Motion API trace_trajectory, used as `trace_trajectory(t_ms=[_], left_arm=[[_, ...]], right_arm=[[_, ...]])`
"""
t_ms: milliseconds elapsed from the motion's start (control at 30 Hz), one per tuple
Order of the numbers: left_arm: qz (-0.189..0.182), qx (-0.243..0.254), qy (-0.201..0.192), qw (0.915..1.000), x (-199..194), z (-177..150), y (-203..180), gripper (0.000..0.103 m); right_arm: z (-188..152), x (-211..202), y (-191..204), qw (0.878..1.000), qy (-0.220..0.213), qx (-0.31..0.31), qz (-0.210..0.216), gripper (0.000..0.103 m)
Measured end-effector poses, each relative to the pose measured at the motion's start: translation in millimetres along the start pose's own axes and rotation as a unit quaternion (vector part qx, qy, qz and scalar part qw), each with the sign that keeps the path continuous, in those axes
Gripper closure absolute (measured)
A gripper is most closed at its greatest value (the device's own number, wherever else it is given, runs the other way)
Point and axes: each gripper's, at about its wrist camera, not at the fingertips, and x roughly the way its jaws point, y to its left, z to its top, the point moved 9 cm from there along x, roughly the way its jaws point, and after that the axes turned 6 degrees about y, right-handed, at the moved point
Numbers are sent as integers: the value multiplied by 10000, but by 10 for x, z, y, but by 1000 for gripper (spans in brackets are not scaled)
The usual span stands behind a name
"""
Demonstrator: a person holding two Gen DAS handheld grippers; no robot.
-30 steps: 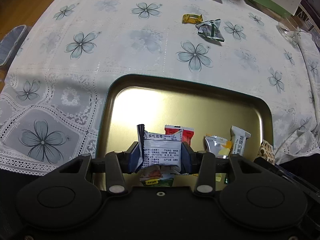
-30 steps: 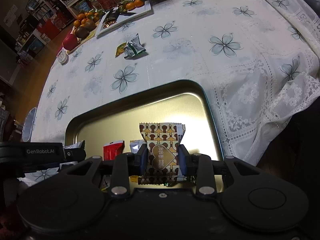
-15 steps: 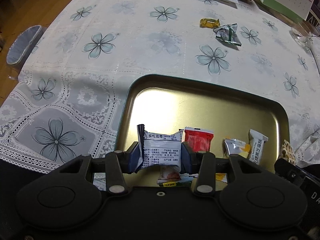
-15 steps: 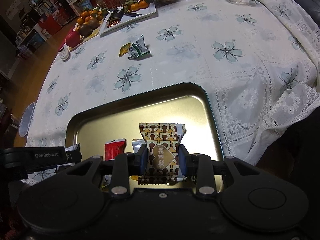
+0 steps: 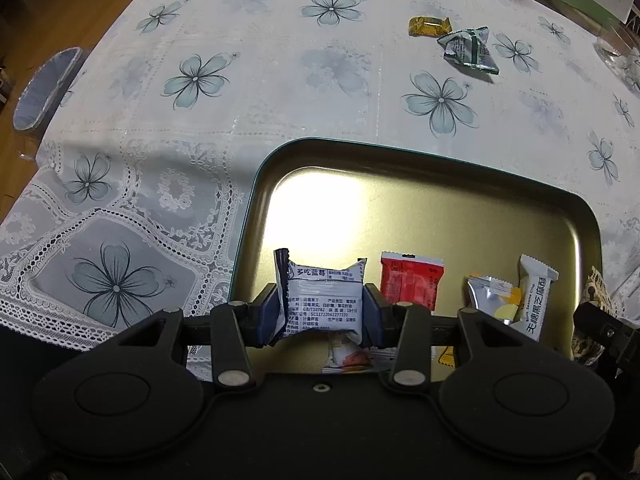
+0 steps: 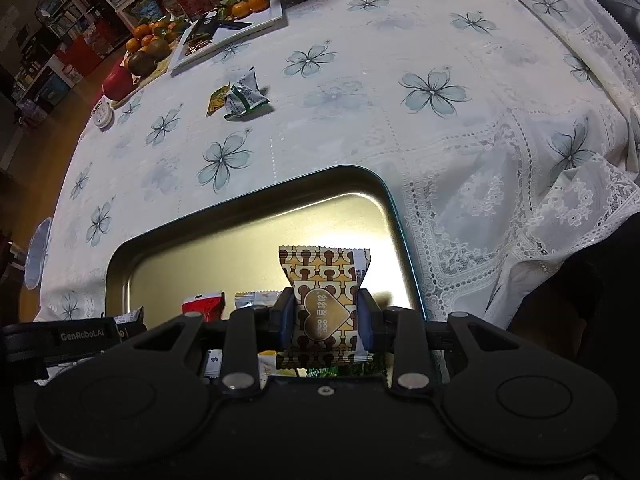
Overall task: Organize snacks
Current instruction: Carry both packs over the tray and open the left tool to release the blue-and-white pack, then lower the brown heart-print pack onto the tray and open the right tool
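1. A shallow rectangular gold-coloured metal tray with rounded corners (image 5: 420,184) sits on a table covered by a white lace tablecloth printed with pale blue flowers (image 5: 280,72).
2. The left gripper (image 5: 320,312) hangs over the near left part of the tray. Its two dark fingers are partly closed and press on both sides of a white and dark-blue foil snack packet with printed text (image 5: 324,296), holding it upright above the tray.
3. The right gripper (image 6: 325,320) hangs over the near right part of the tray. Its fingers are closed fairly narrow on a brown and gold patterned snack packet with a heart label (image 6: 324,300), also held upright.
4. Lying in the tray near its front edge, from the left gripper's view: a red snack packet (image 5: 412,280), a silver packet with a yellow spot (image 5: 492,300), and a white packet with dark lettering (image 5: 538,296) just beside it.
5. More wrappers lie under each gripper, mostly hidden.
6. Out on the tablecloth, well apart from the tray, a small yellow wrapped sweet (image 5: 429,26) lies just beside a crumpled green and silver packet (image 5: 468,50).
7. At the table's far edge, in the right gripper's view, a white tray (image 6: 224,36) and oranges (image 6: 248,6) stand.
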Motion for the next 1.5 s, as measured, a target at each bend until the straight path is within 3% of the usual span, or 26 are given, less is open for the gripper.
trace_trajectory(t_ms=[467, 1167, 1500], left_arm=[[46, 141, -1, 9999, -20, 18, -41, 48], [-185, 341, 296, 9988, -10, -499, -137, 49], [-233, 355, 303, 9986, -31, -582, -139, 49]], right_arm=[[17, 78, -54, 9999, 74, 128, -12, 70], [-256, -21, -94, 9989, 178, -294, -310, 69], [-307, -184, -97, 9994, 209, -211, -158, 66]])
